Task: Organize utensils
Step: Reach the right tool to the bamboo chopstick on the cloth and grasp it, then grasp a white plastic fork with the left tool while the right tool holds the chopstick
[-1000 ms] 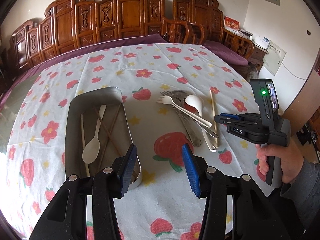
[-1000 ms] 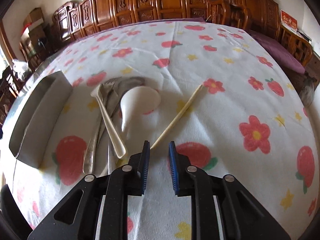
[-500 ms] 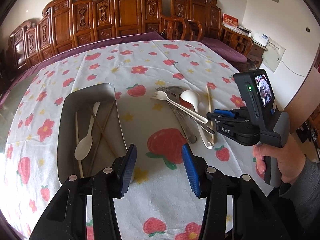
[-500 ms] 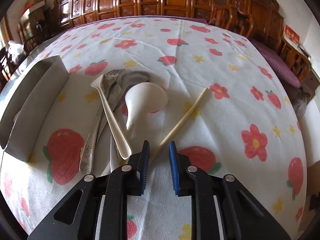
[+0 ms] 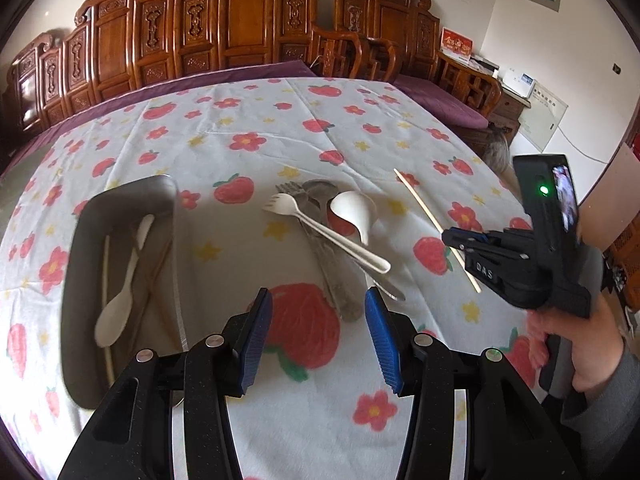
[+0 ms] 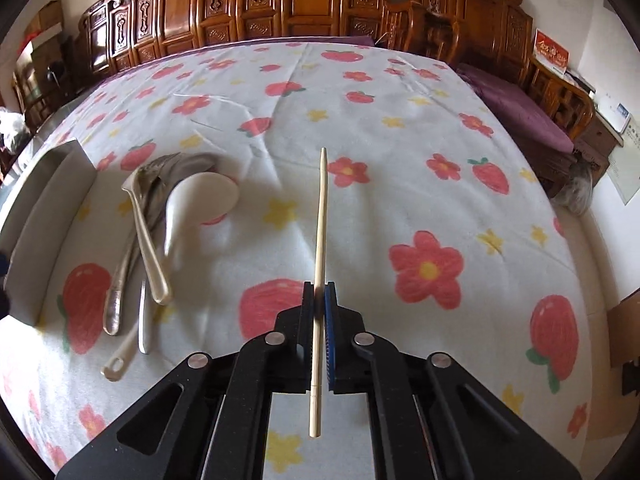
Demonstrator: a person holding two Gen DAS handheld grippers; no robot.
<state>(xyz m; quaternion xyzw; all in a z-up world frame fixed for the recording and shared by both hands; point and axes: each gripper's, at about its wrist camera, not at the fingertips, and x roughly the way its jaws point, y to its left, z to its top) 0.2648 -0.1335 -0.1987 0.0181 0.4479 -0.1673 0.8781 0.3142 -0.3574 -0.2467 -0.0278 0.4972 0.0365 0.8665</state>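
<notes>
Our right claw (image 6: 319,300) has just closed on a pale chopstick (image 6: 320,232), clamped near its thick end, tip pointing away above the flowered surface (image 6: 400,160). Our left claw (image 5: 318,320) hangs half-open, empty — the metal tray (image 5: 80,280) lies just left of it, the spoon-and-fork pile (image 5: 332,232) beyond.

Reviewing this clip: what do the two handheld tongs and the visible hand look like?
Both tongs, left and right, have speckled black arms, silver rivets and blue ribbed pads. The right unit's side shows white "DAS" lettering, a green light and a small screen. The hand gripping its handle wears a grey sleeve.
</notes>
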